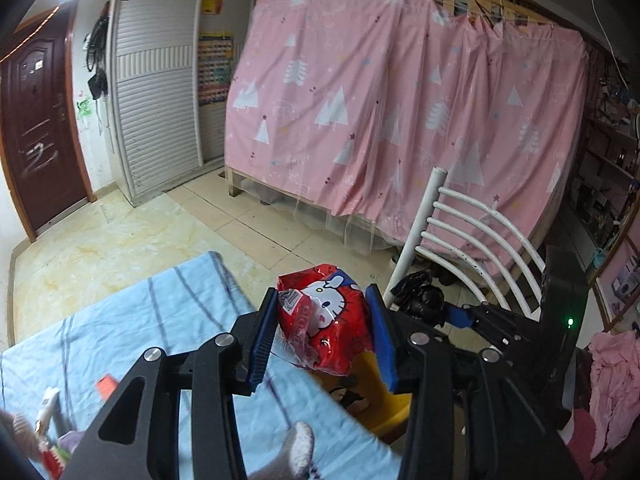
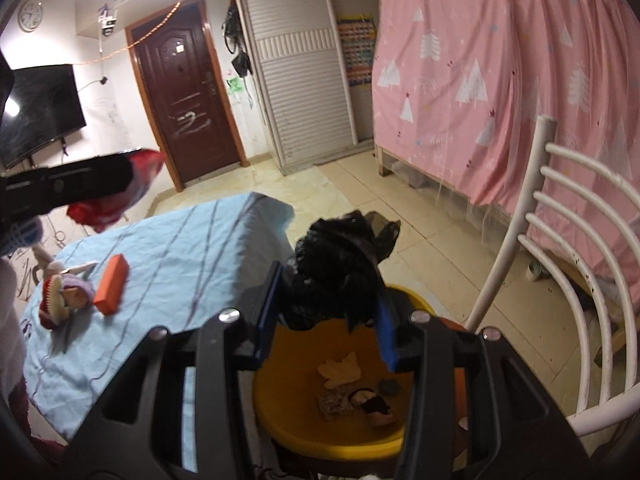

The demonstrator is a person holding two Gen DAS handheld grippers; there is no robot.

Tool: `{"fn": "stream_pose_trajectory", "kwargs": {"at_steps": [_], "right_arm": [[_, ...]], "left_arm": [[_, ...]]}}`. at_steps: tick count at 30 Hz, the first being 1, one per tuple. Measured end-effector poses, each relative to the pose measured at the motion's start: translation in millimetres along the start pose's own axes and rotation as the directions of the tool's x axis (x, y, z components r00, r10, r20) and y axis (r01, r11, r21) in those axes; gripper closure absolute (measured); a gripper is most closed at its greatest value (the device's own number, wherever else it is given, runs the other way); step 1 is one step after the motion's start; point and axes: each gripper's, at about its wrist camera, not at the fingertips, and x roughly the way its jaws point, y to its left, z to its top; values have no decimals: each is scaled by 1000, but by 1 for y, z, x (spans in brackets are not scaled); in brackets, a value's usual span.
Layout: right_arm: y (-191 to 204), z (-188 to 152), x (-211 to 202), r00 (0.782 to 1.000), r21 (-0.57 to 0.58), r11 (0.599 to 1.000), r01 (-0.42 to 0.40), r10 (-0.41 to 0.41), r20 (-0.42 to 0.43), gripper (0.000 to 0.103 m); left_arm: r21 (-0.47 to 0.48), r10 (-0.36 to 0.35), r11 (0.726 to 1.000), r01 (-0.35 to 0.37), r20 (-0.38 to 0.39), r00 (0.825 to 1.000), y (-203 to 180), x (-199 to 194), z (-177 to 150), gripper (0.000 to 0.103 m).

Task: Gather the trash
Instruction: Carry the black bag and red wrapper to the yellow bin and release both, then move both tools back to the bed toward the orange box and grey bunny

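My left gripper (image 1: 326, 330) is shut on a red Hello Kitty snack bag (image 1: 326, 322) and holds it above the edge of the table with the light blue cloth (image 1: 132, 320). The bag also shows at the left of the right wrist view (image 2: 120, 196). My right gripper (image 2: 328, 312) is shut on a crumpled black plastic bag (image 2: 340, 268) and holds it over a yellow bin (image 2: 304, 432) that has several scraps inside. The right gripper with the black bag also shows in the left wrist view (image 1: 424, 296).
An orange box (image 2: 112, 284) and a small doll (image 2: 64, 300) lie on the blue cloth (image 2: 180, 264). A white metal chair (image 2: 560, 248) stands right of the bin. A pink curtained bed (image 1: 400, 112), a wardrobe (image 1: 156, 96) and a brown door (image 2: 184, 92) stand beyond.
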Motion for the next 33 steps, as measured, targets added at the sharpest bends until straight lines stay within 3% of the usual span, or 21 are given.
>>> {"fn": "stream_pose_trajectory", "kwargs": {"at_steps": [3, 5, 15, 17, 20, 33], "right_arm": [[-8, -1, 8, 1000, 19, 1000, 3, -2, -19, 55], [-12, -3, 11, 1000, 35, 999, 4, -3, -27, 42], [-26, -3, 7, 1000, 81, 997, 12, -10, -17, 42], [-24, -4, 7, 1000, 79, 997, 9, -8, -17, 42], [-20, -4, 5, 1000, 72, 997, 7, -5, -15, 42], [11, 1, 4, 999, 31, 999, -40, 41, -15, 41]], "left_arm": [[6, -14, 1000, 14, -16, 1000, -9, 17, 4, 68], [4, -33, 999, 33, -24, 999, -14, 28, 6, 68], [-21, -58, 998, 57, -73, 996, -23, 63, 9, 55], [-27, -61, 998, 59, -76, 995, -25, 64, 10, 48], [-33, -60, 998, 58, -68, 996, -21, 59, 8, 42], [-70, -35, 997, 34, -10, 999, 5, 9, 2, 39]]}}
